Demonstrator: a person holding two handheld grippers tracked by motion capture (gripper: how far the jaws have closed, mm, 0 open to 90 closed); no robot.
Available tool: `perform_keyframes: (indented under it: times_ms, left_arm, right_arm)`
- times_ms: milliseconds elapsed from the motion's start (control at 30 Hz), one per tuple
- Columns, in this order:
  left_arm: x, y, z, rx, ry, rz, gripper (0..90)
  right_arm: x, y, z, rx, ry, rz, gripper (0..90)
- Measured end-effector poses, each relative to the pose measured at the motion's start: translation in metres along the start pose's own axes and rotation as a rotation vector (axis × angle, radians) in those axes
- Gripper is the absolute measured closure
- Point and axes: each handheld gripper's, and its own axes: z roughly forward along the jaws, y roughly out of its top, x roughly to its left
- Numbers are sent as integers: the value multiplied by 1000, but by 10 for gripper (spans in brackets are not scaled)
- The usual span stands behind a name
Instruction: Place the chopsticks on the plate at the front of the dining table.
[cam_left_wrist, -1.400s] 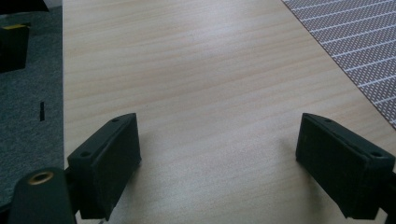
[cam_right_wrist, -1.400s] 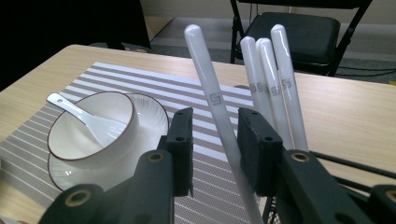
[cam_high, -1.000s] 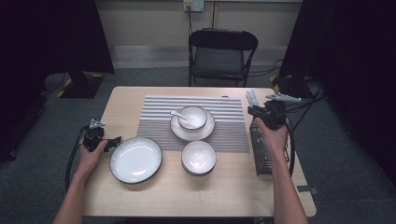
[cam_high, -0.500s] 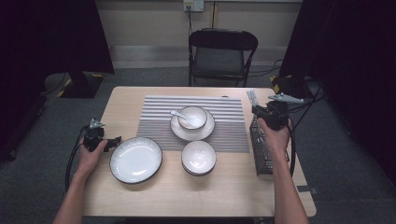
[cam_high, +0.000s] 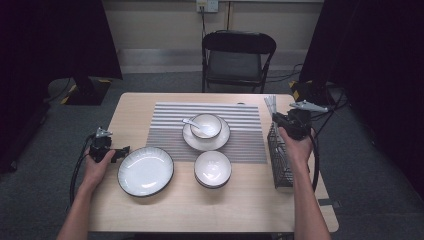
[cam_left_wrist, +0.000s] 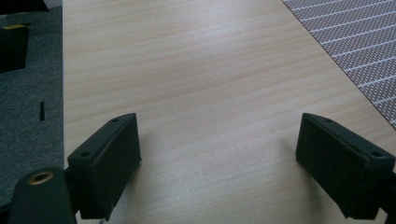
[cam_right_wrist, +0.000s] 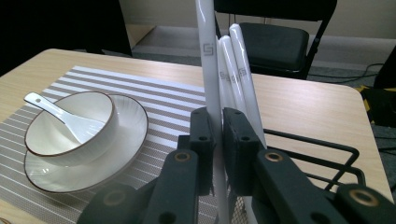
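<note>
My right gripper (cam_right_wrist: 217, 119) is shut on one white chopstick (cam_right_wrist: 208, 56) that stands upright in a black wire basket (cam_right_wrist: 322, 142). Its jaws have just been closing with that chopstick between them. Two more white chopsticks (cam_right_wrist: 238, 56) lean right behind it. In the high view the right gripper (cam_high: 280, 120) sits at the basket's (cam_high: 280, 160) far end, by the chopsticks (cam_high: 270, 104). My left gripper (cam_high: 122, 150) rests open on the table, just left of a large white plate (cam_high: 145, 171). Bare wood lies between the left gripper's (cam_left_wrist: 217, 154) jaws.
A striped placemat (cam_high: 240, 125) carries a bowl (cam_high: 205, 125) with a spoon (cam_right_wrist: 56, 112) on a saucer (cam_high: 206, 142). A second bowl (cam_high: 213, 168) sits at the mat's near edge. A black folding chair (cam_high: 237, 55) stands behind the table.
</note>
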Motion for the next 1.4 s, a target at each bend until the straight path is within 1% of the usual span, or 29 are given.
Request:
perform_keyframes:
  times_ms: [67,100,133,167,233,300,433,733,1000,1067,1167,1400]
  left_arm:
    - [0,0,0,1,-1,2,133]
    - [0,0,0,0,0,0,133]
    - [0,0,0,1,0,1,133]
    - [0,0,0,1,0,1,133]
    - [0,0,0,0,1,0,133]
    - [0,0,0,1,0,1,133]
    - [0,0,0,0,0,0,133]
    - [0,0,0,0,0,0,133]
    - [0,0,0,0,0,0,133]
    - [0,0,0,1,0,1,132]
    - [0,0,0,0,0,0,133]
    - [0,0,0,0,-1,0,133]
  right_arm:
    - [0,0,1,3,-6,-1,831]
    - [0,-1,3,19,-13,-7,832]
    - [0,-1,4,22,-13,-7,834]
    - [0,-1,4,23,-14,-9,836]
    - [0,-1,3,22,-39,-19,843]
    - [0,0,2,15,-46,-21,849]
    - [-2,0,-2,-11,-34,-6,850]
    - [-6,1,-10,-41,-33,25,851]
    - [-10,1,-16,-69,-34,32,851]
    - [-10,2,-18,-78,-27,35,851]
    - [-11,2,-20,-79,-18,33,851]
    - [-13,4,-25,-97,-12,38,851]
